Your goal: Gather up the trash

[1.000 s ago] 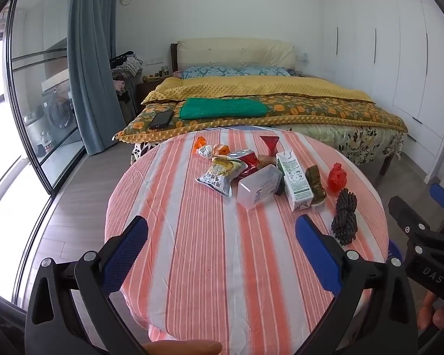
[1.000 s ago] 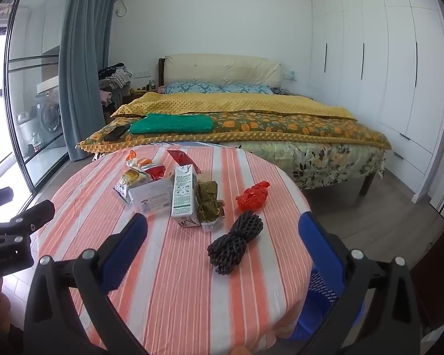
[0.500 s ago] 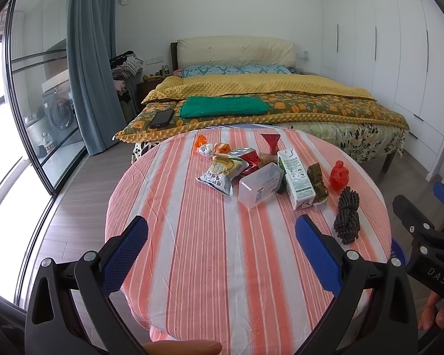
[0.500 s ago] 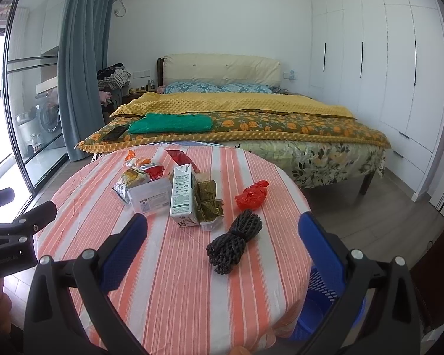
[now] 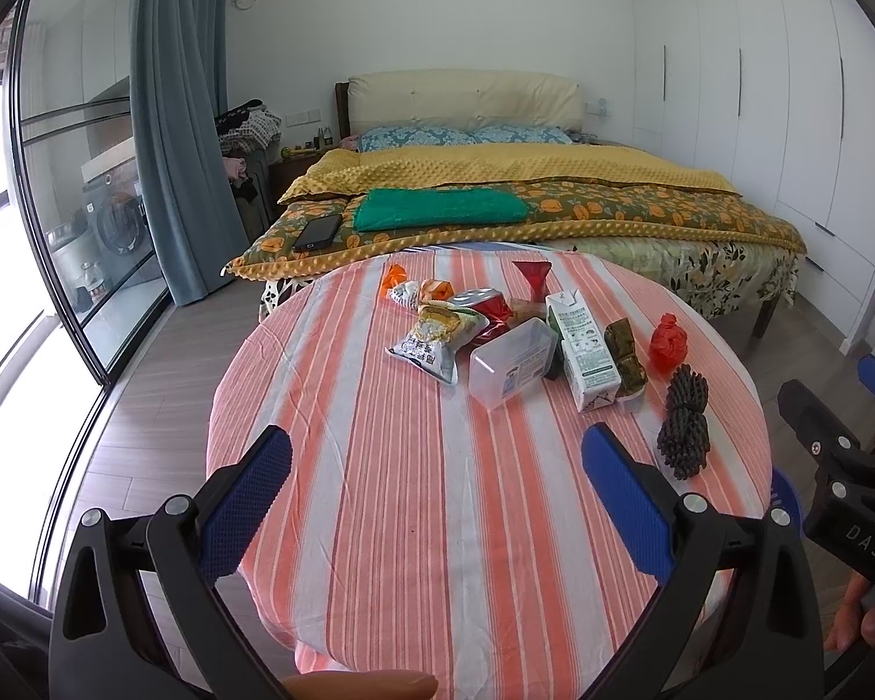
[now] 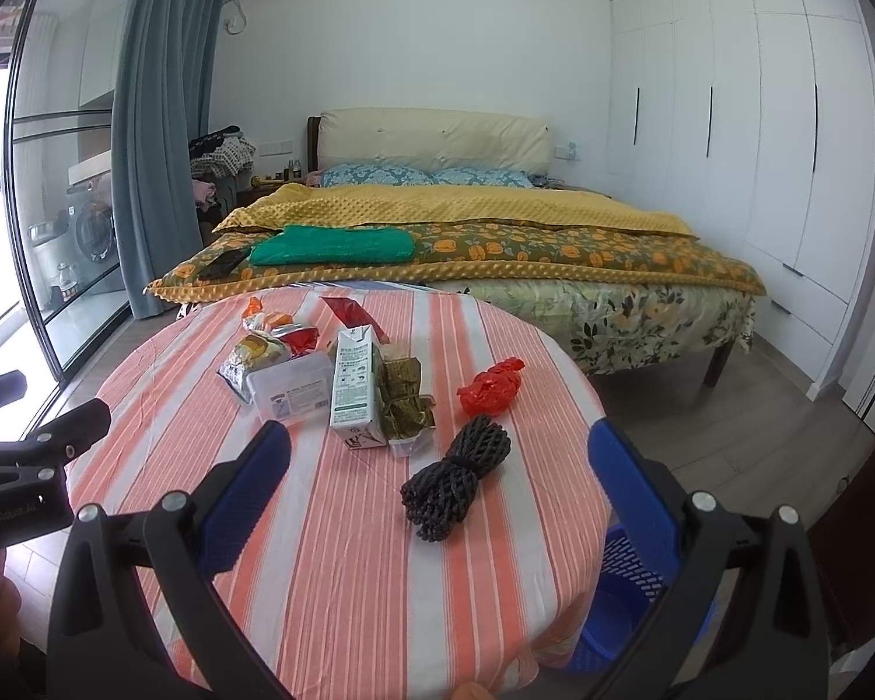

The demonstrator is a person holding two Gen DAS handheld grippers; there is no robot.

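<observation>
Trash clusters mid-table, blue basket beside it.

Bright daylight, all of it from the glass doors on my left — panes near the frame edge blown out to white. Bench evenly lit, shadows under the clutter soft and short. White wall flat, no glare. Heavy fisheye bend: wardrobe lines bow, corners go black. My blue fingers close in, slightly soft — mid-distance sharp.
</observation>
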